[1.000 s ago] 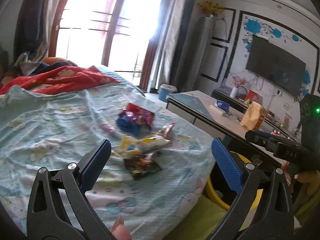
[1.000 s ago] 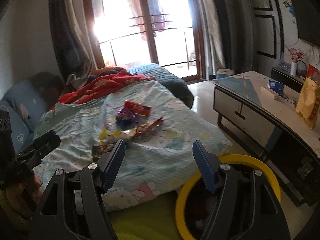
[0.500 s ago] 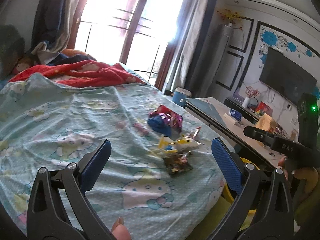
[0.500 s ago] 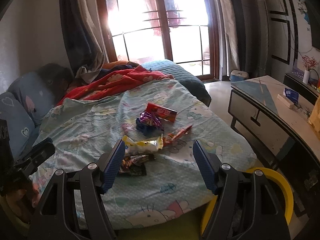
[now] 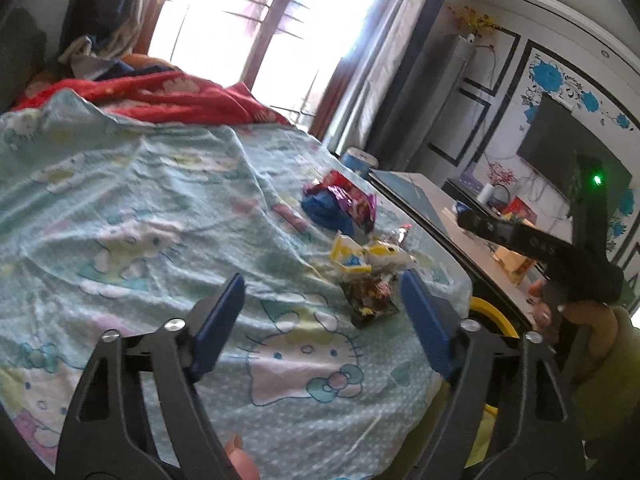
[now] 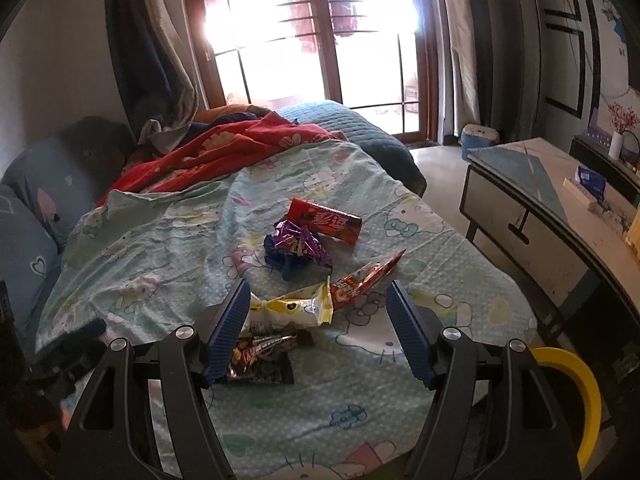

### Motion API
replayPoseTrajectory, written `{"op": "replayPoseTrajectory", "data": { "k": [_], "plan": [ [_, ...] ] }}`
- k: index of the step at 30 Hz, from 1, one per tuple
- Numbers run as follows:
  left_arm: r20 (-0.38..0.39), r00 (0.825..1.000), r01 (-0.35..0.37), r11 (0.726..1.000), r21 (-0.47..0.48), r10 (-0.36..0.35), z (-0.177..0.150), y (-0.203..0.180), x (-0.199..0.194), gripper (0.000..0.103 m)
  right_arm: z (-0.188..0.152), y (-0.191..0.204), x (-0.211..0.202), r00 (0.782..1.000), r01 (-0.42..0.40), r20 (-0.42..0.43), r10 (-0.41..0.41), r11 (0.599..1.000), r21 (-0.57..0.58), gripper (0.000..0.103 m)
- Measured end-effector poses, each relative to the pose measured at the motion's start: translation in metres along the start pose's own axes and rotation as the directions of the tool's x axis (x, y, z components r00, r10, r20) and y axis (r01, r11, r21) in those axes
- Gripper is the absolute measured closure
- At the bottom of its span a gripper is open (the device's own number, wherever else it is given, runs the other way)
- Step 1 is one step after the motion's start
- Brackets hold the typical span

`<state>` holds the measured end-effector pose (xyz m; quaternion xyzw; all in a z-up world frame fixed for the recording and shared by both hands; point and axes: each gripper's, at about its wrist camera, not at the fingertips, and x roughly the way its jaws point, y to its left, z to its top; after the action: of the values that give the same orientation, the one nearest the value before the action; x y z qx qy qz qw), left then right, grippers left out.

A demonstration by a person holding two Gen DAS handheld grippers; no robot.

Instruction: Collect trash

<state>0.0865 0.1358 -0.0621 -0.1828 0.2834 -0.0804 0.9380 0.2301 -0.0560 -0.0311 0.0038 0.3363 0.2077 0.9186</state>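
Several snack wrappers lie on the pale green cartoon bedsheet (image 6: pixel 160 248): a red packet (image 6: pixel 326 220), a purple and blue crumpled wrapper (image 6: pixel 296 246), a red cone wrapper (image 6: pixel 366 280), a yellow wrapper (image 6: pixel 292 310) and a dark wrapper (image 6: pixel 262 358). In the left wrist view the same pile shows, with the yellow wrapper (image 5: pixel 370 258) and dark wrapper (image 5: pixel 370 296). My right gripper (image 6: pixel 318 326) is open and empty, hovering over the yellow and dark wrappers. My left gripper (image 5: pixel 320 316) is open and empty above the sheet, left of the pile.
A yellow-rimmed bin (image 6: pixel 576 392) stands on the floor by the bed's near right corner. A low table (image 6: pixel 552 208) runs along the right. A red blanket (image 6: pixel 224 148) and pillows (image 6: pixel 24 248) lie at the bed's far end. A TV (image 5: pixel 560 148) hangs on the wall.
Both grippers have moved forward over the bed toward the wrappers. The pile now lies between the right gripper's fingers. Both stayed open.
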Motion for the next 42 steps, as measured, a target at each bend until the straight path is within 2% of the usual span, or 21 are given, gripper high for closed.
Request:
{"op": "replayPoseTrajectory", "data": {
  "k": [5, 7, 9, 12, 15, 23, 29, 32, 34, 36, 39, 42],
  "plan": [
    [-0.067, 0.996, 0.050, 0.999, -0.005, -0.050, -0.010, -0.006, 0.019, 0.053, 0.003, -0.001, 0.015, 1.000, 0.003, -0.018, -0.003, 1.000, 0.014, 0.036],
    [-0.103, 0.993, 0.063, 0.998, 0.000, -0.063, -0.016, -0.010, 0.029, 0.063, 0.002, -0.002, 0.021, 1.000, 0.007, -0.026, -0.006, 1.000, 0.020, 0.036],
    [-0.127, 0.989, 0.077, 0.997, -0.003, -0.077, -0.019, -0.013, 0.036, 0.067, 0.001, -0.004, 0.028, 0.999, 0.006, -0.038, -0.004, 0.999, 0.034, 0.036],
    [-0.151, 0.984, 0.097, 0.995, -0.021, -0.099, -0.021, -0.016, 0.045, 0.068, -0.001, -0.005, 0.038, 0.998, 0.008, -0.060, -0.005, 0.999, 0.045, 0.039],
    [-0.169, 0.980, 0.105, 0.994, -0.030, -0.108, -0.021, -0.018, 0.053, 0.073, -0.004, -0.007, 0.047, 0.997, 0.009, -0.081, -0.004, 0.999, 0.054, 0.041],
    [-0.212, 0.968, 0.120, 0.990, -0.074, -0.133, -0.024, -0.016, 0.073, 0.079, -0.009, -0.014, 0.070, 0.991, -0.013, -0.130, 0.028, 0.993, 0.114, 0.050],
    [-0.231, 0.961, 0.128, 0.986, -0.106, -0.150, -0.025, -0.012, 0.083, 0.079, -0.012, -0.018, 0.085, 0.986, -0.038, -0.156, 0.064, 0.986, 0.164, 0.061],
    [-0.246, 0.956, 0.127, 0.983, -0.132, -0.157, -0.028, -0.006, 0.089, 0.079, -0.014, -0.022, 0.091, 0.980, -0.053, -0.176, 0.090, 0.977, 0.204, 0.070],
    [-0.247, 0.955, 0.129, 0.981, -0.142, -0.161, -0.029, -0.004, 0.090, 0.081, -0.016, -0.023, 0.094, 0.976, -0.070, -0.185, 0.113, 0.972, 0.222, 0.084],
    [-0.244, 0.954, 0.140, 0.979, -0.150, -0.174, -0.029, -0.003, 0.089, 0.081, -0.016, -0.023, 0.093, 0.976, -0.083, -0.179, 0.126, 0.970, 0.228, 0.093],
    [-0.237, 0.951, 0.157, 0.972, -0.177, -0.197, -0.028, 0.002, 0.089, 0.081, -0.016, -0.021, 0.088, 0.979, -0.088, -0.164, 0.124, 0.973, 0.213, 0.102],
    [-0.233, 0.950, 0.166, 0.968, -0.187, -0.208, -0.027, 0.004, 0.090, 0.088, -0.018, -0.018, 0.082, 0.979, -0.100, -0.154, 0.133, 0.974, 0.202, 0.102]
  ]
}}
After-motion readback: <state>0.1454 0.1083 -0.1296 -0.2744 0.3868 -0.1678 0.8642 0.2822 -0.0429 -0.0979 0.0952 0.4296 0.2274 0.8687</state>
